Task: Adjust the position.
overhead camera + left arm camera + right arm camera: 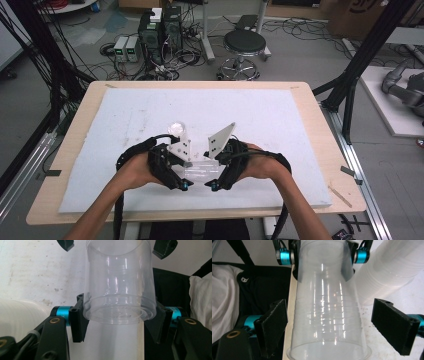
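A clear plastic cup (200,172) lies sideways in the air between my two grippers, low over the front middle of the white foam mat (260,115). My left gripper (186,174) is shut on it: in the left gripper view both jaws press the cup (120,277) near its narrow bottom end, at the left gripper (117,317). My right gripper (216,172) faces it from the other side. In the right gripper view the cup (327,315) points its wide rim at the camera, and the right gripper (334,327) stands open, jaws apart from the cup's wall.
A stack of clear cups (176,130) lies on the mat just behind the left gripper, stack (387,272) beside the held cup. The wooden table's front edge (200,216) runs close under the hands. A stool (244,45) stands beyond the table.
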`<state>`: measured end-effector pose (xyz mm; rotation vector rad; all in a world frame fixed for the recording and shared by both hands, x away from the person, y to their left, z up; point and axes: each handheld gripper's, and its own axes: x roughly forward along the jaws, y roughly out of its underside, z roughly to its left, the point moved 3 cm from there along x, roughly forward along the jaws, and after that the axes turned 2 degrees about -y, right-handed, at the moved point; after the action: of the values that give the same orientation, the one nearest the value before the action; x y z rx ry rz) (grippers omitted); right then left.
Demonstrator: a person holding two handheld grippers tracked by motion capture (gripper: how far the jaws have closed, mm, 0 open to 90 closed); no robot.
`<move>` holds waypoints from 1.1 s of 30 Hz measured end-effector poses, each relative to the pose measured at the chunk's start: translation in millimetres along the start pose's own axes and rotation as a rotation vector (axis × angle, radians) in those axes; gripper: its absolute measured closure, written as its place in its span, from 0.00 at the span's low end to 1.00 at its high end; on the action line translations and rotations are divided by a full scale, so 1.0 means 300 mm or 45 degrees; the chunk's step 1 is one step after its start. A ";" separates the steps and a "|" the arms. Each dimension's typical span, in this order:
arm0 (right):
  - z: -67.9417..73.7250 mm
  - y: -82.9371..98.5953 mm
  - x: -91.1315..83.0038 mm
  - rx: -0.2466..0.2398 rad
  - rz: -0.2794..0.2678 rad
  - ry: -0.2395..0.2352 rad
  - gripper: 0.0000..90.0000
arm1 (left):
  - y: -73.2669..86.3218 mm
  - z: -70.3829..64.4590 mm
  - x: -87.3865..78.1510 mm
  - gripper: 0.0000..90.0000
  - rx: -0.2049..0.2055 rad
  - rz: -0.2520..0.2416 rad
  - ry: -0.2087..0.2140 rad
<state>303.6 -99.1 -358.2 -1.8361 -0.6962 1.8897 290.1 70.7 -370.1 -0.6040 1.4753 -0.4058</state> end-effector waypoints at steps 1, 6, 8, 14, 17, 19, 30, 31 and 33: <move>0.000 0.000 0.000 0.000 0.000 0.000 0.15 | 0.000 0.000 0.000 0.46 0.000 0.000 0.000; 0.003 -0.001 -0.025 -0.014 -0.133 0.041 0.15 | 0.037 -0.019 0.010 0.46 -0.025 -0.095 -0.006; 0.010 0.007 -0.044 -0.014 -0.241 0.058 0.15 | 0.067 -0.028 0.015 0.46 -0.033 -0.153 -0.012; 0.023 0.021 -0.075 -0.006 -0.411 0.096 0.15 | 0.118 -0.023 0.008 0.46 -0.066 -0.286 -0.032; 0.027 0.034 -0.095 0.017 -0.519 0.110 0.15 | 0.138 -0.019 0.008 0.46 -0.080 -0.375 -0.022; 0.029 0.043 -0.102 0.021 -0.570 0.118 0.15 | 0.151 -0.015 0.010 0.46 -0.087 -0.412 -0.028; 0.044 0.093 -0.122 0.051 -0.809 0.112 0.15 | 0.211 -0.012 0.027 0.46 -0.093 -0.780 0.026; 0.046 0.096 -0.123 0.053 -0.818 0.115 0.15 | 0.215 -0.011 0.025 0.46 -0.091 -0.826 0.030; 0.048 0.103 -0.123 0.057 -0.842 0.111 0.15 | 0.222 -0.007 0.019 0.46 -0.090 -0.916 0.036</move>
<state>292.5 -147.0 -347.7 -1.4056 -1.0581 1.3681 281.2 119.5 -414.9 -1.1911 1.2658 -0.9203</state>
